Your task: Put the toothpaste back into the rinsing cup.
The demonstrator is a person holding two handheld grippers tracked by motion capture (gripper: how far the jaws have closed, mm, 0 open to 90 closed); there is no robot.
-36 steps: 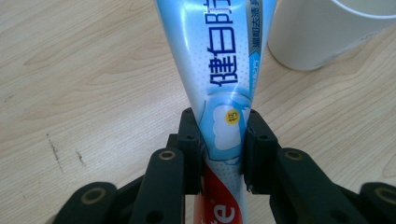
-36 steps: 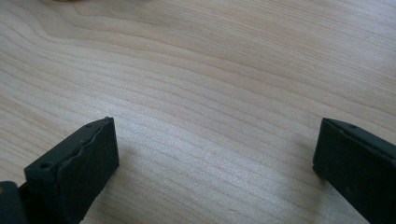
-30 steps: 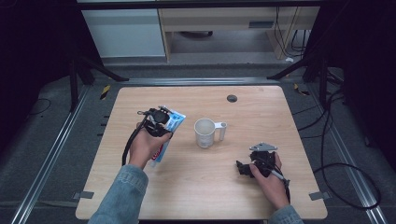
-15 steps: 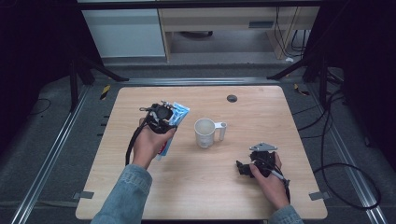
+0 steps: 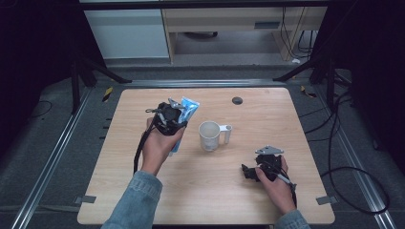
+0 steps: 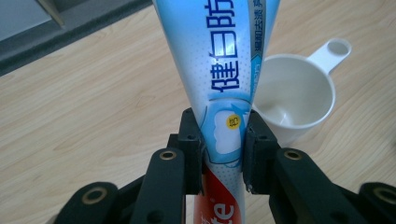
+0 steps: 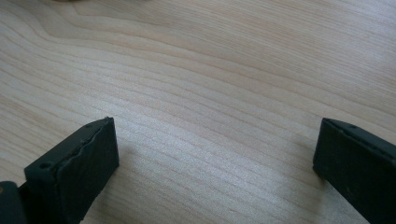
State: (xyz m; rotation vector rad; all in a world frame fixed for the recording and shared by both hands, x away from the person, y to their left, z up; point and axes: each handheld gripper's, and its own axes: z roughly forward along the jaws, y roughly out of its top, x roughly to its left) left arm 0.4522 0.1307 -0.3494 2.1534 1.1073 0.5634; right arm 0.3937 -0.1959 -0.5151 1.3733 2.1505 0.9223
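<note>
Two grippers work our table (image 5: 305, 119): the left gripper (image 6: 223, 144) has its fingers clamped on a blue toothpaste tube (image 6: 219, 60), raised just beside the white cup (image 5: 209, 135), while our right gripper (image 7: 215, 154) rests on the wood, fingers spread wide and empty.

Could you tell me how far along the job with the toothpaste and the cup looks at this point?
Done: the left tongs have the toothpaste tube clamped and lifted off the table. In hand: the tube hangs beside the white cup, not over it. Left: probably getting it into the cup, which looks empty. The right tongs rest open near the table's front, holding nothing.
</note>
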